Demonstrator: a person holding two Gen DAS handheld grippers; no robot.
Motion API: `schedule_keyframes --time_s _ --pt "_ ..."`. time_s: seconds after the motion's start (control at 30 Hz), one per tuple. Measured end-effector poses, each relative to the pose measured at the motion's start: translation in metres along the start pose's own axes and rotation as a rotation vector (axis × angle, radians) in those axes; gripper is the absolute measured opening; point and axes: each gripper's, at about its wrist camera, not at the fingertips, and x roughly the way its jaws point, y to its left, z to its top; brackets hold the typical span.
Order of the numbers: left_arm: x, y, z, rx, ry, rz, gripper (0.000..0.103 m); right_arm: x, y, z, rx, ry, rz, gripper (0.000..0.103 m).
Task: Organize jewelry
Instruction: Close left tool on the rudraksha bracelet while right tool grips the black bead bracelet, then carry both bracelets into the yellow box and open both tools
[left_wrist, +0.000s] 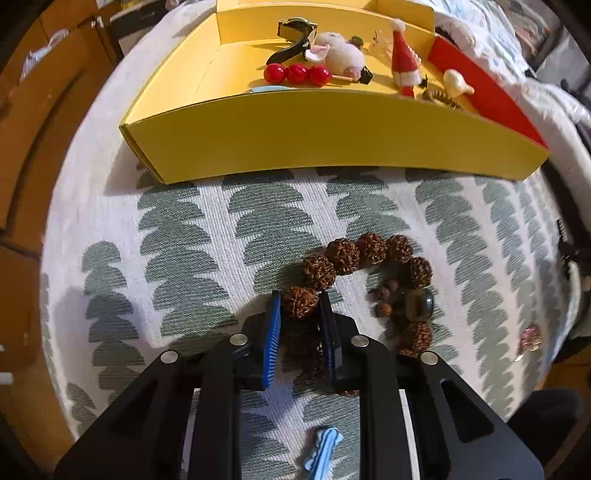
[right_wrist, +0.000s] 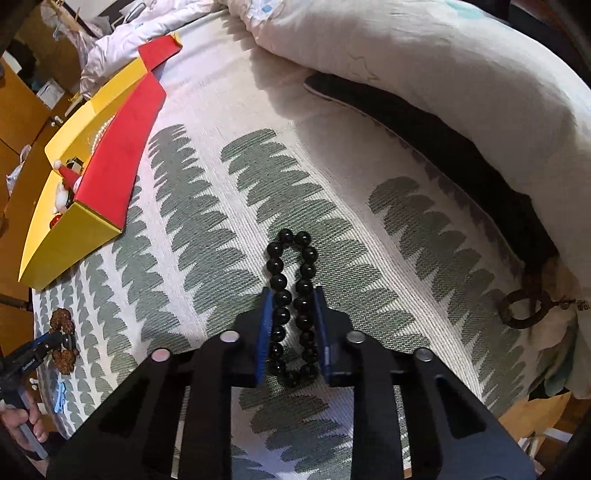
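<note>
A brown bracelet of knobbly seed beads (left_wrist: 343, 251) lies curled on the leaf-patterned bedspread. My left gripper (left_wrist: 300, 304) points down at it, and its blue pads are shut on one bead at the near end. In the right wrist view a black bead bracelet (right_wrist: 293, 236) lies as a narrow loop. My right gripper (right_wrist: 293, 302) is shut on it, with both strands pressed together between the pads. The same view shows the left gripper (right_wrist: 55, 339) on the brown bracelet (right_wrist: 62, 321) at the lower left, held by a hand.
A yellow box (left_wrist: 332, 136) with a red side (right_wrist: 125, 155) stands beyond the bracelets and holds red beads (left_wrist: 297, 74), a plush toy and other trinkets. A light blue clip (left_wrist: 323, 454) lies near the bed's edge. A white quilt (right_wrist: 406, 74) and a dark ring (right_wrist: 524, 310) are at the right.
</note>
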Motion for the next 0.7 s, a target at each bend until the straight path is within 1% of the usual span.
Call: schedule_keyframes --time_s 0.07,0.2,0.33,0.37,0.4,0.43,0.5,0.57,0.63,0.7 --pt "-0.003 0.003 0.001 -0.012 -0.001 -0.032 0.020 0.000 0.000 0.001 0.009 -0.004 0.008 0.020" --pt "-0.012 0.010 0.004 -0.026 -0.021 -0.062 0.020 -0.016 -0.006 -0.006 0.011 -0.016 0.046 0.020" --pt "-0.027 0.011 0.004 -0.028 -0.052 -0.089 0.020 -0.030 -0.004 -0.010 0.001 -0.049 0.073 0.019" --pt "-0.032 0.011 0.004 -0.028 -0.061 -0.101 0.020 -0.035 -0.002 -0.011 -0.004 -0.061 0.078 0.014" --pt "-0.036 0.013 0.003 -0.028 -0.069 -0.107 0.020 -0.036 0.001 -0.008 -0.006 -0.068 0.078 0.005" --pt "-0.040 0.013 0.002 -0.028 -0.077 -0.115 0.020 -0.040 0.003 -0.008 -0.011 -0.079 0.083 0.003" --pt "-0.045 0.014 0.003 -0.026 -0.088 -0.137 0.020 -0.048 0.008 -0.010 -0.026 -0.095 0.105 0.003" --pt "-0.048 0.013 0.004 -0.025 -0.098 -0.149 0.020 -0.045 0.014 -0.006 -0.038 -0.099 0.089 0.003" --pt "-0.049 0.013 0.002 -0.018 -0.103 -0.142 0.020 -0.040 0.016 -0.006 -0.045 -0.081 0.076 0.003" --pt "-0.046 0.011 0.004 -0.018 -0.098 -0.139 0.020 -0.032 0.017 -0.006 -0.061 -0.065 0.021 0.005"
